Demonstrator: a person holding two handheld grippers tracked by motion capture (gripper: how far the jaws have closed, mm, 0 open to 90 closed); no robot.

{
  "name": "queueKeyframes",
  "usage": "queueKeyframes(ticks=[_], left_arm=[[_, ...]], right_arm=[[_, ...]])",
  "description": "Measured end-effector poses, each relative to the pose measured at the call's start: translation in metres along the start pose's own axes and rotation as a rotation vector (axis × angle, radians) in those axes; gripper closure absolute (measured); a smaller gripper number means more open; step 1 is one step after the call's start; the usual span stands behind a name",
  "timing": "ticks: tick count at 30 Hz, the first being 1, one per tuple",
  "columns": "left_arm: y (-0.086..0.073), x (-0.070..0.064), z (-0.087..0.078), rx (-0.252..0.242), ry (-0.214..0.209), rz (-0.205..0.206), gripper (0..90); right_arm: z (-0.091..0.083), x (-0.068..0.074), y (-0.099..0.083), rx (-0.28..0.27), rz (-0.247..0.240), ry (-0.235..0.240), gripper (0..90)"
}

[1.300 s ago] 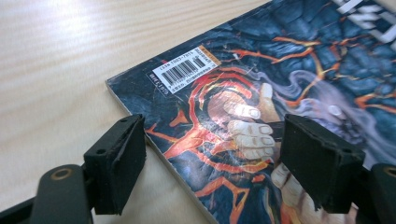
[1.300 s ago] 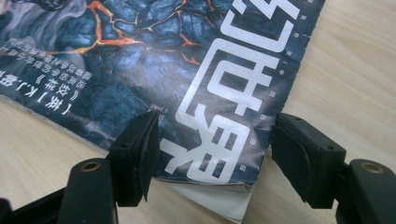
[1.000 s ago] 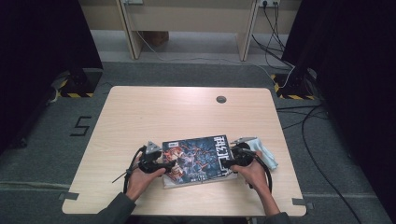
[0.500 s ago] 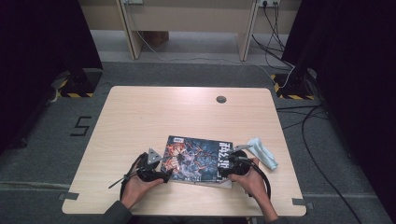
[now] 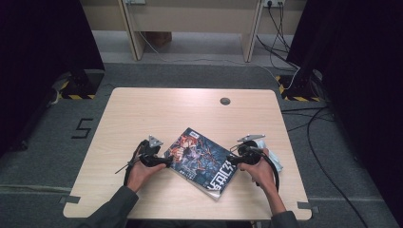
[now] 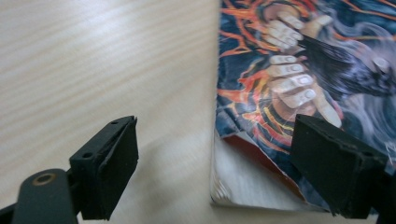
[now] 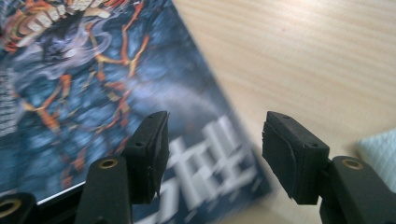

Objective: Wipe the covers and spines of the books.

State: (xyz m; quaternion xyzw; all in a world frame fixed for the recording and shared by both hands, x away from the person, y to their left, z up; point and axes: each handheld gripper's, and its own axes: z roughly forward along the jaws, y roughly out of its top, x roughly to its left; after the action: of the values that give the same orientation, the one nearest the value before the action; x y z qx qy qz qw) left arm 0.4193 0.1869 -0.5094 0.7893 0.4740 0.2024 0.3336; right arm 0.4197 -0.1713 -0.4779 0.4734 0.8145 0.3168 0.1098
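Note:
A comic book (image 5: 202, 160) with a dark blue and orange cover lies slanted on the wooden table (image 5: 142, 114), near the front edge. My left gripper (image 5: 165, 161) is at its left corner and my right gripper (image 5: 232, 160) at its right edge. In the left gripper view the gripper (image 6: 219, 168) is open, low over the table; the book's (image 6: 289, 84) torn corner lies between the jaws. In the right gripper view the gripper (image 7: 217, 156) is open just above the cover (image 7: 93, 93), with the book's edge running between the jaws.
A pale packet or cloth (image 5: 274, 157) lies by the right hand, also in the right gripper view (image 7: 378, 149). A round cable hole (image 5: 225, 100) sits near the table's far edge. Cables (image 5: 304, 118) trail on the floor to the right.
The book has turned clockwise, so its title end now points toward the front edge. Both grippers stayed at its two ends and shifted slightly with it.

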Motion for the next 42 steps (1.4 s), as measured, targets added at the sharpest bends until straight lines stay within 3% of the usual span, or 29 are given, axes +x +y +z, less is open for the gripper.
queueKeyframes(ticks=[1, 3, 4, 6, 7, 10, 12, 14, 17, 20, 22, 24, 28, 33, 36, 37, 40, 42], left_arm=[[0.001, 0.001, 0.001, -0.005, 0.000, 0.004, 15.3], [0.002, 0.002, 0.001, 0.000, -0.034, -0.055, 20.1], [0.002, 0.001, -0.001, 0.003, -0.035, -0.060, 23.8], [-0.001, -0.004, -0.008, -0.003, -0.027, -0.032, 23.5], [-0.003, -0.008, -0.013, -0.005, -0.051, -0.029, 22.7], [-0.016, -0.022, -0.029, -0.011, -0.153, -0.086, 19.2], [-0.027, -0.034, -0.035, 0.027, -0.246, -0.094, 19.1], [-0.034, -0.047, -0.037, 0.045, -0.305, -0.117, 19.1], [-0.033, -0.060, -0.037, 0.053, -0.348, -0.103, 19.3], [-0.029, -0.065, -0.031, 0.043, -0.339, -0.091, 19.5], [-0.025, -0.063, -0.028, 0.052, -0.338, -0.111, 14.8], [-0.023, -0.060, -0.025, 0.048, -0.326, -0.118, 14.9], [-0.017, -0.055, -0.019, 0.038, -0.317, -0.145, 15.0], [-0.010, -0.053, -0.011, 0.035, -0.304, -0.132, 17.3], [-0.011, -0.054, -0.013, 0.040, -0.305, -0.113, 19.4], [-0.013, -0.054, -0.015, 0.043, -0.318, -0.107, 20.5], [-0.019, -0.058, -0.023, 0.056, -0.326, -0.044, 26.6], [-0.022, -0.061, -0.027, 0.060, -0.334, -0.032, 28.5]], right_arm=[[0.005, -0.002, 0.004, 0.006, 0.003, -0.005, 41.4], [0.012, -0.004, 0.008, 0.014, -0.003, -0.005, 41.0], [0.015, -0.004, 0.009, 0.020, -0.001, -0.001, 40.5], [0.018, -0.005, 0.009, 0.031, -0.008, 0.004, 40.2], [0.020, -0.005, 0.008, 0.044, -0.014, 0.008, 40.2], [0.023, -0.008, 0.008, 0.050, -0.003, 0.016, 40.3], [0.027, -0.009, 0.009, 0.044, 0.010, 0.049, 40.0], [0.031, -0.011, 0.012, 0.022, 0.033, 0.081, 41.1], [0.032, -0.004, 0.012, 0.032, 0.013, 0.120, 41.7], [0.028, 0.005, 0.008, 0.062, -0.035, 0.100, 44.9], [0.024, 0.011, 0.005, 0.077, -0.040, 0.095, 47.6], [0.019, 0.018, 0.000, 0.088, -0.083, 0.076, 47.6], [0.010, 0.027, -0.011, 0.105, -0.092, 0.083, 48.2], [-0.006, 0.039, -0.031, 0.121, -0.123, 0.105, 51.8], [-0.009, 0.035, -0.031, 0.097, -0.078, 0.105, 52.1], [-0.008, 0.031, -0.029, 0.082, -0.066, 0.081, 51.9], [-0.003, 0.025, -0.022, 0.036, -0.035, 0.086, 52.5], [0.003, 0.024, -0.018, 0.026, -0.030, 0.087, 52.8]])
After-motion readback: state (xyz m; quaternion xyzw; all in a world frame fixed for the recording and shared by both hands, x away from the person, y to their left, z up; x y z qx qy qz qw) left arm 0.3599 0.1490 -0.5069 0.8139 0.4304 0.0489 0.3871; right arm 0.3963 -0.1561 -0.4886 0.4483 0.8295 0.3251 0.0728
